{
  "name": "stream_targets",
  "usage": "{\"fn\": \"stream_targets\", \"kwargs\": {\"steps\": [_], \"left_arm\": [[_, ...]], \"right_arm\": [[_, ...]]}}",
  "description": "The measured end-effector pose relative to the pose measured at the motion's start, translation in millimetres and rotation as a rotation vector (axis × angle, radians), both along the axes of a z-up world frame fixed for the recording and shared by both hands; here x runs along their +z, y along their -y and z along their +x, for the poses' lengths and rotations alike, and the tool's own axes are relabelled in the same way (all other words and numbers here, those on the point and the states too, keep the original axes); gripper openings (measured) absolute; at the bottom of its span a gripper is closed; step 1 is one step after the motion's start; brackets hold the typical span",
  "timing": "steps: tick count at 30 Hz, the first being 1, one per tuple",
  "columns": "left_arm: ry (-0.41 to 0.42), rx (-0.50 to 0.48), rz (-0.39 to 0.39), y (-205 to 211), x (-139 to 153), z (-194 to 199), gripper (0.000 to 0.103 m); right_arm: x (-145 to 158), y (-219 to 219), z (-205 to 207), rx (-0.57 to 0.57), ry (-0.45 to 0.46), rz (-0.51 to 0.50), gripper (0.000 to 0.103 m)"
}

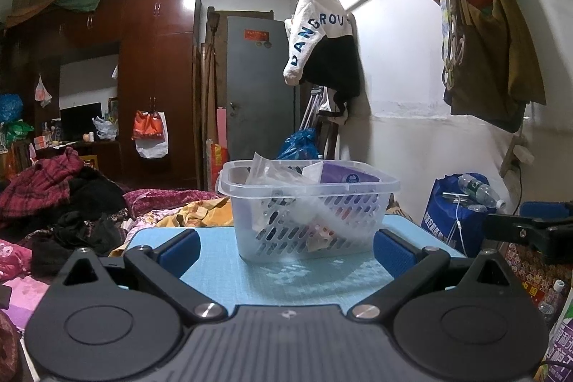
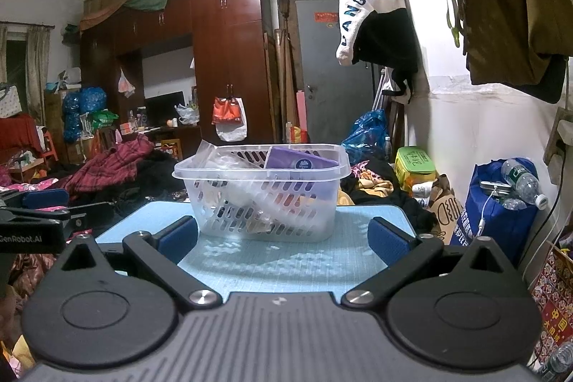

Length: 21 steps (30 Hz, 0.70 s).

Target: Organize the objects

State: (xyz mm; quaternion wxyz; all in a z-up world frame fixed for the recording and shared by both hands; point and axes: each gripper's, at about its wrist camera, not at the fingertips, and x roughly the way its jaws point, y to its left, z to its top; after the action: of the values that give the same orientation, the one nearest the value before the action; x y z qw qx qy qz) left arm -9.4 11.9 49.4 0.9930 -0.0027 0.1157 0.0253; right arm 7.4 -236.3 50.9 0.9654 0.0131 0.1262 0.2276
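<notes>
Both tongs, left tongs (image 1: 286, 247) and right tongs (image 2: 283, 238), are hovering released and empty, facing the basket (image 2: 261, 199) sitting dead ahead on the bench (image 2: 286, 264), neither clearly nearer.

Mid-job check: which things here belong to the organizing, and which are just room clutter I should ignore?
Job things:
- clear basket on the blue mat
- purple packet inside it
- clear plastic bag inside it
- left gripper and right gripper, both open, empty

Lying about:
- plaid clothes
- blue bag with a water bottle
- hanging white hoodie
</notes>
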Motion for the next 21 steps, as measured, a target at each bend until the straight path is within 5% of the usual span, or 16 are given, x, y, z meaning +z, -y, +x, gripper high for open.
{"fn": "stream_targets", "kwargs": {"steps": [21], "left_arm": [[-0.001,0.0,0.002,1.0,-0.1,0.5,0.103]], "right_arm": [[-0.9,0.4,0.4,-0.002,0.001,0.0,0.103]]}}
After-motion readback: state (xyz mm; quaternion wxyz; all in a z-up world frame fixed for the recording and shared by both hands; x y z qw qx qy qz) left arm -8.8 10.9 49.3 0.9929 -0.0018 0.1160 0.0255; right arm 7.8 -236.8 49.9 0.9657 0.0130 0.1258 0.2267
